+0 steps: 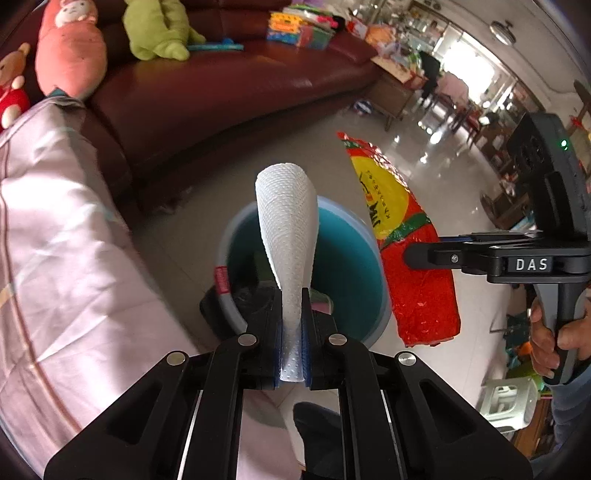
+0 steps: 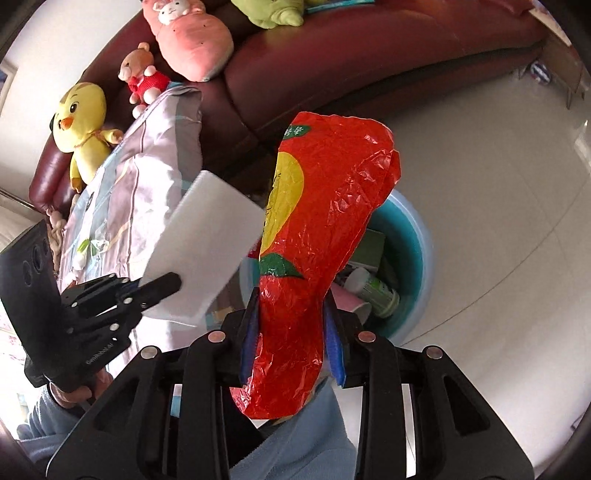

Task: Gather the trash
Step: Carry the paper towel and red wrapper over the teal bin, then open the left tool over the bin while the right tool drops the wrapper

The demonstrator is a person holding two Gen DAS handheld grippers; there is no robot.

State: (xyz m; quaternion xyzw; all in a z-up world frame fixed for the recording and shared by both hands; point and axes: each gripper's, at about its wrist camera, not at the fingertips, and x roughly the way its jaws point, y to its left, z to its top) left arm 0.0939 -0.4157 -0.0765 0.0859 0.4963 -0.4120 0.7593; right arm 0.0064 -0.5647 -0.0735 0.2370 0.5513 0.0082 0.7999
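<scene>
1. Two pieces of trash are in your grippers, one each, both held over the blue bin [image 1: 347, 266] on the pale tiled floor [image 2: 498, 192].
2. Your left gripper [image 1: 291, 328] is clenched on a white paper towel [image 1: 288, 221]. Its lower end is pinched flat between the blue pads and its long axis runs straight forward from the jaws, so the curled free end points out over the bin's far rim.
3. Your right gripper [image 2: 291, 332] grasps a crinkled red and yellow plastic bag [image 2: 321, 229] by its lower part. The bag's long axis also runs forward along the fingers, leaning a little to the right, and its wide open end points away above the bin.
4. Seen from your left wrist, that bag hangs just beside the bin's right edge, its long axis slanting from upper left to lower right, with your right hand [image 1: 565, 332] on the handle.
5. Inside the bin lie a green and white bottle [image 2: 373, 288], a green box [image 2: 371, 245] and what may be a black liner at the near edge; that part is too dark to be sure.
6. Behind the bin stands a dark red sofa [image 1: 207, 92] with a pink quilt [image 1: 62, 236], a pink plush [image 1: 70, 48], a green plush [image 1: 159, 29] and a yellow chick [image 2: 81, 125].
</scene>
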